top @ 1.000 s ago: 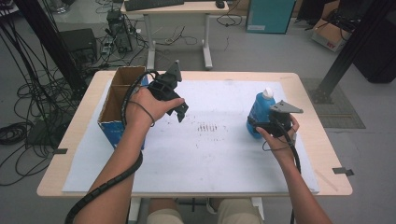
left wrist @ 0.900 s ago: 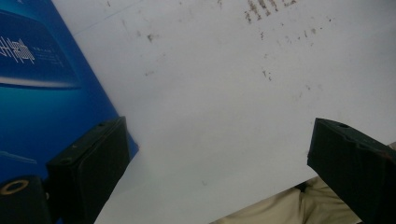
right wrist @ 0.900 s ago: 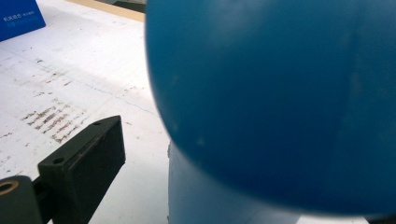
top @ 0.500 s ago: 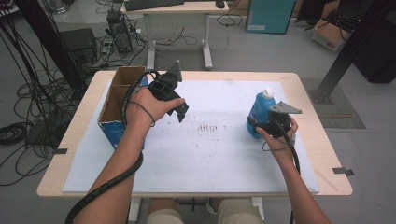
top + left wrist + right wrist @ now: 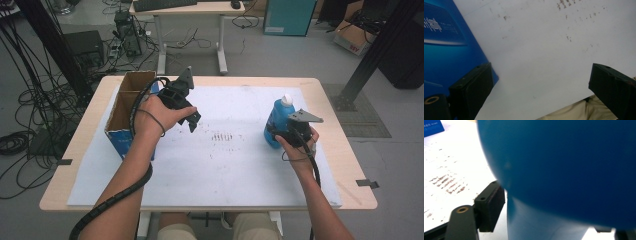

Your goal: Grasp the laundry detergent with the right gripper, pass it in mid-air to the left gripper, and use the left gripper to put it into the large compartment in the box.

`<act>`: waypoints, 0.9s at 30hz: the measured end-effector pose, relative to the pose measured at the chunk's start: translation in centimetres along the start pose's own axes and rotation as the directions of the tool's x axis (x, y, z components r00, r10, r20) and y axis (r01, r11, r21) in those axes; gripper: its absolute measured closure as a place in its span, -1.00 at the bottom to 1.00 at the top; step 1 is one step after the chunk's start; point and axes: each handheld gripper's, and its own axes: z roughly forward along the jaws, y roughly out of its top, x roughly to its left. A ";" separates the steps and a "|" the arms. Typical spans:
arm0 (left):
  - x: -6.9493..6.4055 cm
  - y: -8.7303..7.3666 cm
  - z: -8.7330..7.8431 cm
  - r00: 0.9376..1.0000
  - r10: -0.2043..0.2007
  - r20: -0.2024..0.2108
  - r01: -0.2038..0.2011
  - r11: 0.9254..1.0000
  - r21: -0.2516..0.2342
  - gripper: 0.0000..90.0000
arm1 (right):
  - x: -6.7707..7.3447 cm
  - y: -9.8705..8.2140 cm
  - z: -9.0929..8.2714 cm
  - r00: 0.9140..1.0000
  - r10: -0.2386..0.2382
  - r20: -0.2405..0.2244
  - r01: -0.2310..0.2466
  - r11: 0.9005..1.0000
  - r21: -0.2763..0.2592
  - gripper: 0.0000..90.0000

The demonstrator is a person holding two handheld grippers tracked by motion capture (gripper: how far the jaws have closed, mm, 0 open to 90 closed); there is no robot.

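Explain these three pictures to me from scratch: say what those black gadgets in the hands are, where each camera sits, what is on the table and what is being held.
A person sits at a table and holds a hand-worked clamp in each hand. The high view looks down from above them. The other two cameras ride on the clamps and look along their black jaws.

On the table lie a white sheet, an open cardboard box with blue sides, and a blue bottle with a white cap.

The left gripper hangs over the sheet beside the box, jaws wide apart and holding nothing. The right gripper has just been closing its jaws around the bottle; in the right gripper view the blue body sits between them, one jaw against its side.
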 end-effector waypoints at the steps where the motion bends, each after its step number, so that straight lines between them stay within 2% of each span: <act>1: 0.0 0.0 -0.1 1.000 0.002 -0.002 -0.002 1.000 -0.003 -0.86 | 0.0 0.0 0.0 1.000 0.007 0.002 -0.007 1.000 0.002 -0.39; 10: -0.2 0.0 -0.1 1.000 0.003 -0.005 -0.003 1.000 -0.005 -0.86 | -0.1 -0.3 0.0 1.000 0.016 0.002 -0.016 1.000 -0.007 -0.14; 27: -0.3 -0.1 -0.3 1.000 0.008 -0.006 -0.009 1.000 -0.011 -0.86 | 0.0 -0.3 0.0 1.000 0.014 0.010 -0.014 1.000 -0.004 -0.11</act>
